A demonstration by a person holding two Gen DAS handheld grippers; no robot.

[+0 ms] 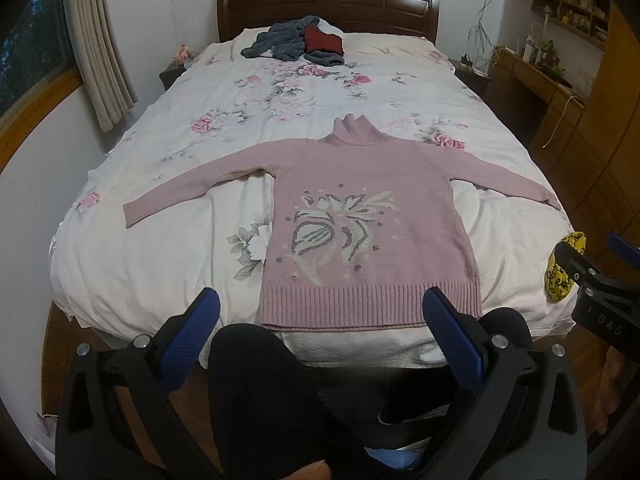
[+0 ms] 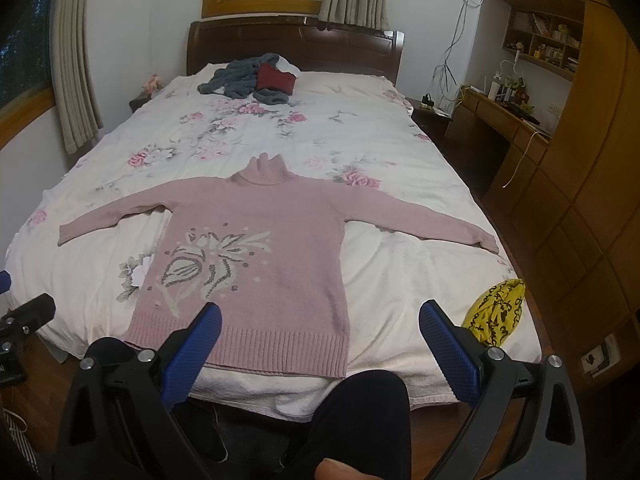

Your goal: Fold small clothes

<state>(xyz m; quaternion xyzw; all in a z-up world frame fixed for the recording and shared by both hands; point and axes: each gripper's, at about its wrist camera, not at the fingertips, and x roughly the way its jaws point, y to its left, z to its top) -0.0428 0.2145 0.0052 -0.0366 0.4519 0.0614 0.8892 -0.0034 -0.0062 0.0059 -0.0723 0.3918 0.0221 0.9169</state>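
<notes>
Two handheld grippers hang above the foot of a bed (image 1: 168,280), both aimed along the mattress toward the dark wooden headboard (image 1: 328,8). The left gripper (image 1: 320,312) has its jaws spread wide with nothing between them, its blue textured pads (image 1: 208,308) framing the ribbed hem of a pink sweater (image 1: 368,208). The right gripper (image 2: 320,320) is likewise wide apart and empty, level with its partner and just beside it. Below both tools show the person's dark-trousered knees (image 1: 260,380).

The sweater, a soft knit with a ribbed turtleneck collar and ribbed cuffs, lies flat and face up on the near half of the bed, sleeves stretched out to either side, hem toward the foot. A grey and cream flower pattern is knitted into its front. Beneath it is a white quilt printed with pink roses, lightly rumpled. A crumpled yellow cloth (image 2: 496,312) with black markings sits near the bed's right edge, apart from the sweater. Up by the headboard, a loose grey garment (image 1: 280,40) is heaped with a folded dark red one (image 1: 324,40).
</notes>
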